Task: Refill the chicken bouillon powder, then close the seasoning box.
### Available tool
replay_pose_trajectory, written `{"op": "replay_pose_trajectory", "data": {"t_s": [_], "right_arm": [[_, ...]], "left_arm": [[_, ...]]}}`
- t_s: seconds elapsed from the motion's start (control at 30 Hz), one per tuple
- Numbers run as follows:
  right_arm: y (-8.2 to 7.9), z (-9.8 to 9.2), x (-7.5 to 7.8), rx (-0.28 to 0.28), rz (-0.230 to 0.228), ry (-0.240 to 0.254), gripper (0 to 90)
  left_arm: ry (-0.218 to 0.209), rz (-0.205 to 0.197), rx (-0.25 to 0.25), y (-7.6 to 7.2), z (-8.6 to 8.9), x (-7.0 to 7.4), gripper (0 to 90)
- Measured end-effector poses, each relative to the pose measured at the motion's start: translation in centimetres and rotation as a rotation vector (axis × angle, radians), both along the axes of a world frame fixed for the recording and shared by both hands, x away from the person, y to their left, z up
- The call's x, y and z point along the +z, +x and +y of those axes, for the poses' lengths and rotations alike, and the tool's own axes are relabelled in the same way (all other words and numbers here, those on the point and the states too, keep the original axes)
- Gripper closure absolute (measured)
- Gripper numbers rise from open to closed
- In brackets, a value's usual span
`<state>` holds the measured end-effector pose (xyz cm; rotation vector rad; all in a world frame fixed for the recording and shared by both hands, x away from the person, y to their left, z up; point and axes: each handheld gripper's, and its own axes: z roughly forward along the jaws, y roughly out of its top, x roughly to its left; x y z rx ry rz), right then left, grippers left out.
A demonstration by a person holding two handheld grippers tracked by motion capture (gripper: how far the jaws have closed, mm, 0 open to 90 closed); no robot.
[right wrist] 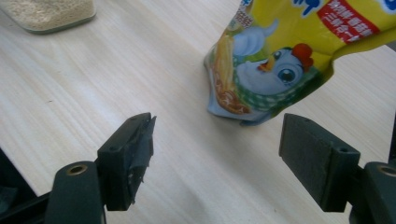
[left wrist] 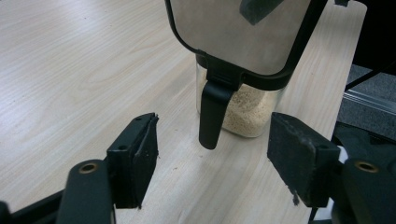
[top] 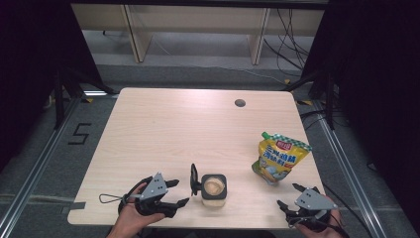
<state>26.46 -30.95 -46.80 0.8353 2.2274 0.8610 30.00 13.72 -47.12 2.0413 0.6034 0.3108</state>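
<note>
A clear square jar (top: 214,191) of beige granules stands near the table's front edge, its black-rimmed lid (top: 194,181) hinged open and upright on the left side. My left gripper (top: 181,192) is just left of that lid, open, with nothing between the pads. In the left gripper view the lid (left wrist: 238,32) and its black latch (left wrist: 212,112) hang just beyond my left gripper (left wrist: 212,161), with the jar (left wrist: 247,112) behind. A yellow pouch (top: 279,157) with a chicken print stands to the right. My right gripper (top: 288,195) is open and empty, just short of the pouch (right wrist: 280,56).
The light wooden table (top: 173,129) has a round cable hole (top: 240,103) at the back right. Both grippers sit close to the front edge. Dark floor, metal rails and wooden furniture legs surround the table. A corner of the jar (right wrist: 46,14) lies far left in the right gripper view.
</note>
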Motion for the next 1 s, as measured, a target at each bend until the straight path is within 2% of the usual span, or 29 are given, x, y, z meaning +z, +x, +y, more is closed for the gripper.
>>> {"op": "replay_pose_trajectory", "data": {"t_s": [0.03,0.07,0.1,0.13,0.2,0.23,0.3,0.37,0.47,0.5,0.67,0.7,0.77,0.8,0.83,1.0], "right_arm": [[-0.1,0.0,0.0,0.005,0.005,0.001,27.0],[-0.1,0.1,0.0,0.009,0.006,0.000,27.0],[-0.3,0.2,-0.1,0.006,0.016,0.003,27.0],[-0.3,0.2,-0.1,0.006,0.015,0.006,27.0],[-0.3,0.2,-0.2,0.019,0.012,0.003,27.0],[-0.4,0.2,-0.2,0.018,0.017,0.006,27.0],[-0.4,0.2,-0.3,0.012,0.022,0.008,27.0],[-0.4,0.2,-0.4,0.025,0.013,-0.002,27.1],[-0.4,0.3,-0.5,0.037,0.020,-0.007,27.2],[-0.5,0.4,-0.5,0.033,0.022,0.001,27.2],[-0.5,0.4,-0.6,0.030,0.030,-0.001,27.3],[-0.4,0.3,-0.6,0.033,0.027,-0.008,27.3],[-0.3,0.4,-0.7,0.047,0.025,-0.011,27.4],[-0.3,0.4,-0.7,0.047,0.021,-0.011,27.5],[-0.4,0.5,-0.7,0.036,0.028,-0.007,27.5],[-0.3,0.5,-0.8,0.048,0.031,-0.016,27.5]], "left_arm": [[-0.006,0.016,0.009,-0.1,-0.1,0.1,34.3],[0.010,0.004,0.007,-0.1,-0.1,0.3,37.2],[0.002,-0.007,-0.005,0.0,-0.3,0.4,39.0],[-0.003,0.002,0.004,-0.1,-0.4,0.5,39.9],[0.009,-0.012,-0.010,-0.1,-0.5,0.8,44.5],[-0.001,-0.011,-0.004,-0.2,-0.6,0.9,46.8],[0.018,-0.018,-0.013,-0.1,-0.5,1.2,52.3],[-0.001,-0.011,0.001,-0.3,-0.6,1.3,57.0],[0.021,-0.043,-0.013,-0.2,-0.3,1.6,63.9],[0.009,-0.038,-0.005,-0.3,-0.3,1.6,67.5],[0.017,-0.077,-0.003,-0.3,-0.1,2.3,81.6],[0.016,-0.090,-0.003,-0.4,-0.2,2.5,83.3],[0.000,-0.082,0.001,-0.5,-0.4,2.6,84.9],[0.015,-0.094,-0.008,-0.4,-0.4,2.7,85.2],[0.006,-0.082,0.002,-0.5,-0.5,2.7,85.3],[0.013,-0.094,-0.015,-0.3,-0.8,3.0,86.4]]}}
